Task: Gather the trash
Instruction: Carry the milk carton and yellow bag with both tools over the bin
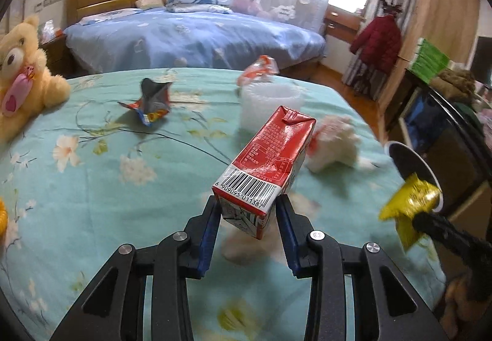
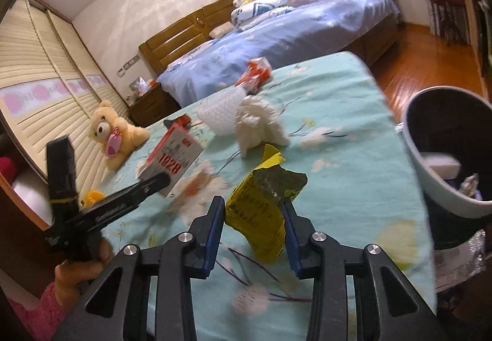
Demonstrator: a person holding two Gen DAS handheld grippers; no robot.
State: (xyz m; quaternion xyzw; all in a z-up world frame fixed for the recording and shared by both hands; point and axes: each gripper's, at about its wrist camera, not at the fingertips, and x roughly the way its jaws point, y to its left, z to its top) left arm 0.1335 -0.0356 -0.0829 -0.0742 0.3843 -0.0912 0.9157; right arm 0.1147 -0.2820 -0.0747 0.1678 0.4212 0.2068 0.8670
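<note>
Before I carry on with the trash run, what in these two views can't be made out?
- Trash bin: right wrist view, contents mostly dark, its base cut off by the frame edge.
- Red carton: left wrist view, small print unreadable; underside hidden.
- Yellow wrapper: right wrist view, label crumpled, illegible.
- White fluffy item: left wrist view, motion-blurred; identity unclear.

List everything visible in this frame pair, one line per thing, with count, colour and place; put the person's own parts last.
Milk carton: 1, red and white, in left gripper.
Snack wrapper: 1, yellow, in right gripper.
Torn wrapper: 1, silver and red, on teal bedspread.
Orange-white packet: 1, far bed edge.
White cup: 1, mid-bed.
White plush: 1, beside cup.
Teddy bear: 1, tan, bed's left edge.
Bin: 1, grey, dark inside, right of bed.
Left gripper: black, blue pads.
Right gripper: same.
Hand: 1, pink sleeve.
</note>
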